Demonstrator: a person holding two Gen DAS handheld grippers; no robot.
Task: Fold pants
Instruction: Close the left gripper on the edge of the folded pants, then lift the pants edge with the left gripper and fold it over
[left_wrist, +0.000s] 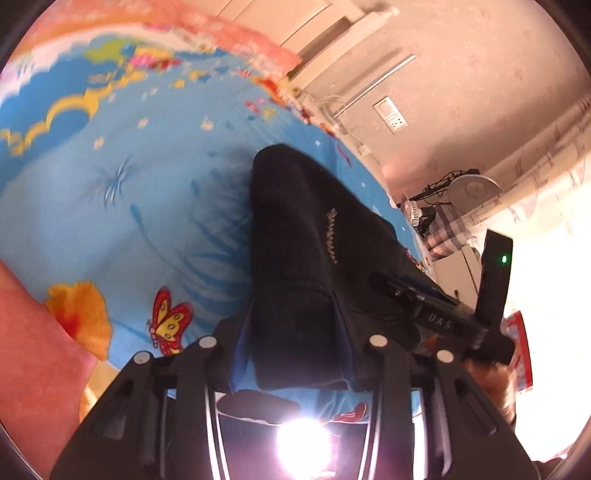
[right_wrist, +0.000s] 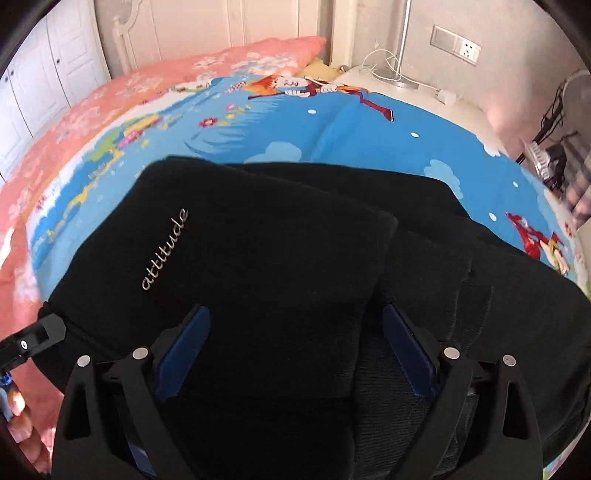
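Observation:
The black pants (right_wrist: 266, 258), with the silver word "attitude" on them, lie folded over on a blue cartoon bedsheet (right_wrist: 332, 136). My left gripper (left_wrist: 291, 325) is shut on an edge of the pants (left_wrist: 306, 229) and holds it lifted above the sheet (left_wrist: 147, 206). My right gripper (right_wrist: 295, 347) hangs over the pants with its blue-padded fingers (right_wrist: 184, 350) wide apart and the cloth between and under them. The right gripper's body (left_wrist: 443, 314) shows at the right of the left wrist view; the left gripper's tip (right_wrist: 33, 336) shows at the left edge of the right wrist view.
A pink quilt (right_wrist: 110, 99) lies along the far and left side of the bed. A white bedside table (right_wrist: 388, 81) with a lamp base and cable stands by the wall. A fan (left_wrist: 472, 188) and clutter stand at the right.

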